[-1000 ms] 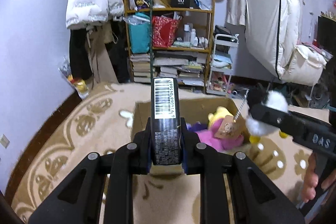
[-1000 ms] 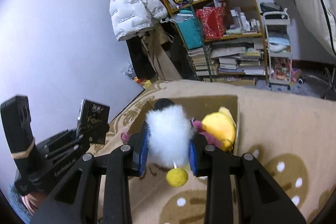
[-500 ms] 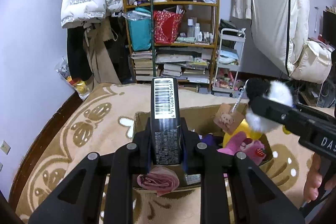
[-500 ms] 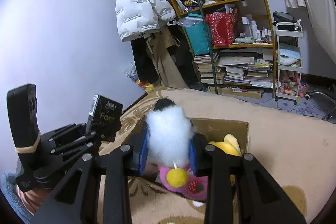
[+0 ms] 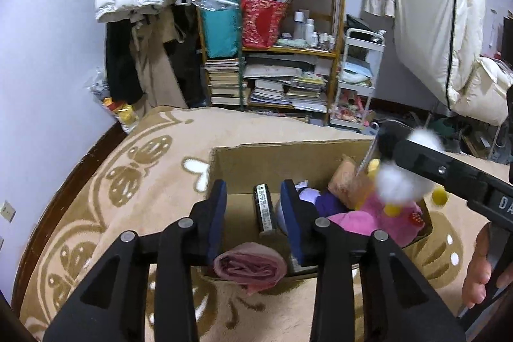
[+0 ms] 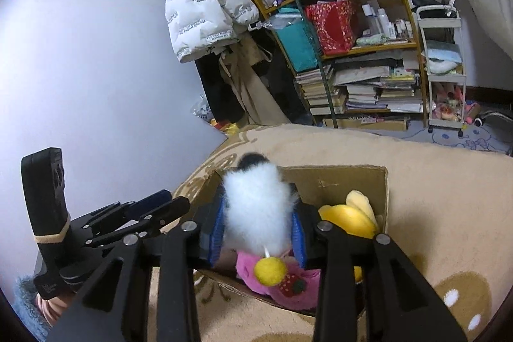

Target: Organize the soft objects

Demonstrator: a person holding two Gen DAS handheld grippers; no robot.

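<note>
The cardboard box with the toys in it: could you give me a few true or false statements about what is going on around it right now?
1. The left gripper is open, and a black barcoded box lies in the cardboard box below it. True.
2. The right gripper is empty. False: it is shut on a fluffy white plush with a yellow pom-pom hanging from it.
3. A pink plush with a strawberry on it lies inside the cardboard box. True.
4. The cardboard box stands on a bare wooden floor. False: it sits on a beige patterned blanket.
5. A rolled pink cloth sits at the box's near edge. True.
</note>
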